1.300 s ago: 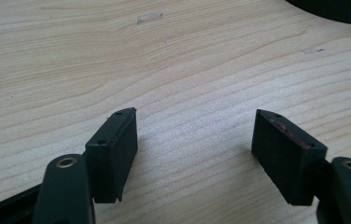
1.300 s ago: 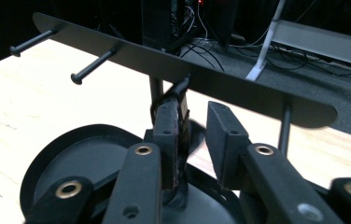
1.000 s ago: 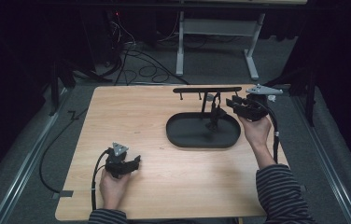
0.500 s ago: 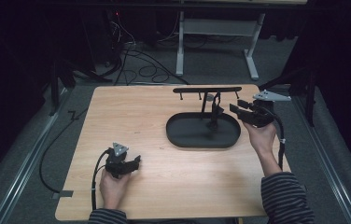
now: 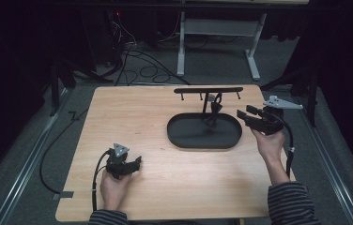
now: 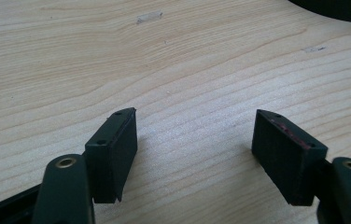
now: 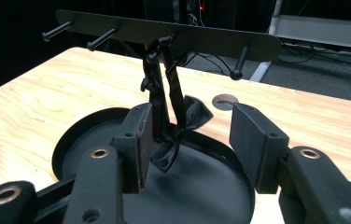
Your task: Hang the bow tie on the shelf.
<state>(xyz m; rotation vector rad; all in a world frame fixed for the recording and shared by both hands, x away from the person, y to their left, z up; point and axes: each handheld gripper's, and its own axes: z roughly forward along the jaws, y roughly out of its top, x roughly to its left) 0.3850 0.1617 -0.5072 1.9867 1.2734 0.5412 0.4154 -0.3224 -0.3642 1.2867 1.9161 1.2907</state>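
A: Where's the bow (image 7: pixel 179 126)?
B: Hanging on the stand (image 5: pixel 206 90) over its tray. The right gripper (image 7: pixel 190 135), fingers wide, faces it.
A: Next?
B: Probably closing in. The left gripper (image 6: pixel 194 154) rests wide on the bench (image 5: pixel 132 117).

We see the tray (image 5: pixel 184 139) right of centre on the bench (image 5: pixel 118 122), a post rising from its rear to a bar (image 5: pixel 208 90) with pegs, a bow (image 7: pixel 183 126) hanging from one. The left gripper (image 5: pixel 134 165) sits near-left; the right gripper (image 5: pixel 243 116) is just right of the tray.
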